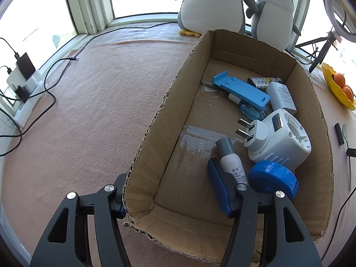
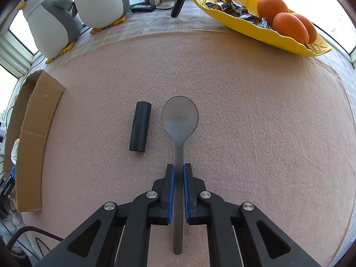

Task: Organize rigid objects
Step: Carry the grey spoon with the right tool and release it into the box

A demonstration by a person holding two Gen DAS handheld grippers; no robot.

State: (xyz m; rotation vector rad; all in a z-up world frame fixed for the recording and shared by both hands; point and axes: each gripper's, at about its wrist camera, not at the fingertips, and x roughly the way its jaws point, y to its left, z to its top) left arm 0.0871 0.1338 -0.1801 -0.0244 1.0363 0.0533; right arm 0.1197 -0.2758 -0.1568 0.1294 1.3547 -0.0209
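A metal spoon (image 2: pixel 179 116) lies on the pink cloth with its bowl pointing away from me. My right gripper (image 2: pixel 178 166) is shut on its handle, the blue pads pressed to both sides. A black cylinder (image 2: pixel 140 126) lies just left of the spoon. The cardboard box (image 1: pixel 155 120) holds a blue stand (image 1: pixel 240 89), a white charger (image 1: pixel 281 99), a white plug-in device (image 1: pixel 278 140), a blue round lid (image 1: pixel 273 178) and a small white bottle (image 1: pixel 231 162). My left gripper (image 1: pixel 166 169) is open and straddles the box's near left wall, one finger outside, one inside beside the bottle.
Two plush penguins (image 1: pixel 211 4) stand behind the box by the window. A yellow dish (image 2: pixel 255 29) with oranges (image 2: pixel 289 26) and wrapped sweets sits at the far right. Cables and a power strip (image 1: pixel 24 93) lie at the left edge. The box wall (image 2: pixel 33 133) stands left of the cylinder.
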